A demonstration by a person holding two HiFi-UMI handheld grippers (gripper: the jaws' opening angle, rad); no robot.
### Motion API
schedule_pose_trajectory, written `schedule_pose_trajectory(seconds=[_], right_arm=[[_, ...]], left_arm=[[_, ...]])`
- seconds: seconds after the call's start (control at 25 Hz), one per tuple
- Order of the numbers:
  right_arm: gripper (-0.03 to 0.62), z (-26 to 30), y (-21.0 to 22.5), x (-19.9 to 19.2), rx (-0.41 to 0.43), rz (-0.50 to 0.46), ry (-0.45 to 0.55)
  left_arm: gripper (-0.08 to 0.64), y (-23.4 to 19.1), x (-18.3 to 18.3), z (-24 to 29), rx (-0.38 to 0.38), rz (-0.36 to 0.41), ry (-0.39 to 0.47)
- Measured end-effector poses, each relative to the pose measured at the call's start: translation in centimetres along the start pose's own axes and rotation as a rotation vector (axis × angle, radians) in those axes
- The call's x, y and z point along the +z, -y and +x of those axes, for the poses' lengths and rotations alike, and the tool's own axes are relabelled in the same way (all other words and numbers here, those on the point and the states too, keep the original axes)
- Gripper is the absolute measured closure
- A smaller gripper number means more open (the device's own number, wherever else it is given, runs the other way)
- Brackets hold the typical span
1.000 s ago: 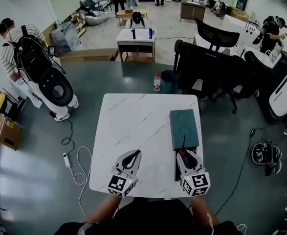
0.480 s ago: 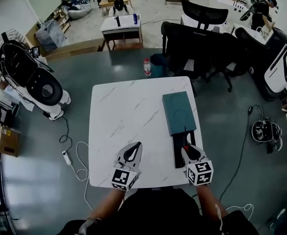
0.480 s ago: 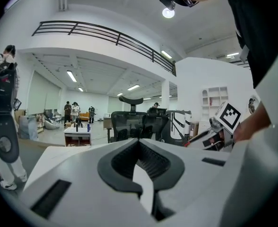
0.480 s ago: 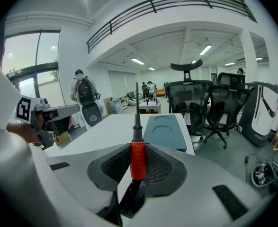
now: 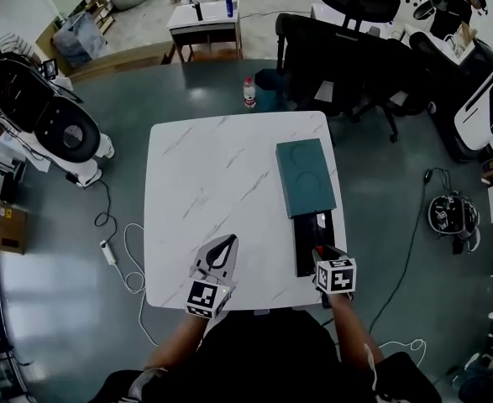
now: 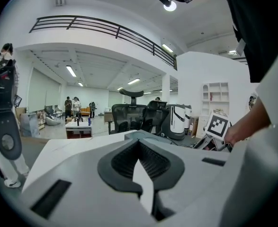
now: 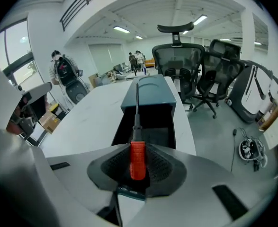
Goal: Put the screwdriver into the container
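My right gripper [image 7: 137, 146] is shut on the red handle of the screwdriver [image 7: 137, 161]. Its thin dark shaft [image 7: 137, 103] points forward over the container's open black tray [image 7: 148, 129], towards the teal lid [image 7: 150, 91]. In the head view the right gripper [image 5: 321, 251] sits at the near end of the black tray [image 5: 306, 243], with the teal part [image 5: 305, 177] behind it. The tool itself is hard to make out there. My left gripper [image 5: 228, 242] rests on the table to the left, shut and empty, also seen in its own view [image 6: 139, 143].
The white marble table [image 5: 212, 175] holds only the container. Black office chairs [image 5: 338, 57] stand beyond its far edge, and a bottle [image 5: 249, 92] stands on the floor there. A cable and power strip [image 5: 112, 246] lie on the floor at left.
My right gripper has drawn back towards the table's near edge with the screwdriver, uncovering more of the black tray. The head view has shifted. The left gripper has stayed in place.
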State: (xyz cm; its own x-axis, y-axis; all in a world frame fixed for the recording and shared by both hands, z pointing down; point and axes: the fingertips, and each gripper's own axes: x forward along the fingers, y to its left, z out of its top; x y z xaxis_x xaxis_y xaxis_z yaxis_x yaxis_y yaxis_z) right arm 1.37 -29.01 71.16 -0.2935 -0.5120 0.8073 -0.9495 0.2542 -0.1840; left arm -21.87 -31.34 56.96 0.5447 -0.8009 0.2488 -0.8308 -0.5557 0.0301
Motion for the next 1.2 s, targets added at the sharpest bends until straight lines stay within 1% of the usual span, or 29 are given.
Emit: schedule_pose_trajectory(seconds=[0.2, 0.52, 0.68, 0.84, 1.0, 1.2], right_arm=[[0.483, 1.0, 0.2, -1.9, -0.006, 0.002, -0.092], [0.483, 2.2, 0.8, -3.3, -0.009, 0.005, -0.203], [0.483, 2.6, 1.0, -3.0, -0.019, 0.008, -0.220], [0.483, 3.0, 1.1, -3.0, -0.022, 0.018, -0.237], [0.482, 3.3, 1.3, -3.4, -0.044, 0.023, -0.255], [0.466, 3.4, 1.3, -3.0, -0.067, 0.008, -0.233]], left_arm=[[0.554, -0.5, 0.0, 0.1, -0.002, 0.003, 0.008], [0.554, -1.4, -0.5, 0.0, 0.026, -0.018, 0.005], [0.554, -1.5, -0.5, 0.0, 0.033, -0.033, -0.002], [0.554, -1.4, -0.2, -0.2, 0.032, -0.036, 0.015], [0.554, -1.4, -0.9, -0.4, 0.029, -0.042, 0.012], [0.554, -1.3, -1.3, -0.6, 0.029, -0.064, 0.001]])
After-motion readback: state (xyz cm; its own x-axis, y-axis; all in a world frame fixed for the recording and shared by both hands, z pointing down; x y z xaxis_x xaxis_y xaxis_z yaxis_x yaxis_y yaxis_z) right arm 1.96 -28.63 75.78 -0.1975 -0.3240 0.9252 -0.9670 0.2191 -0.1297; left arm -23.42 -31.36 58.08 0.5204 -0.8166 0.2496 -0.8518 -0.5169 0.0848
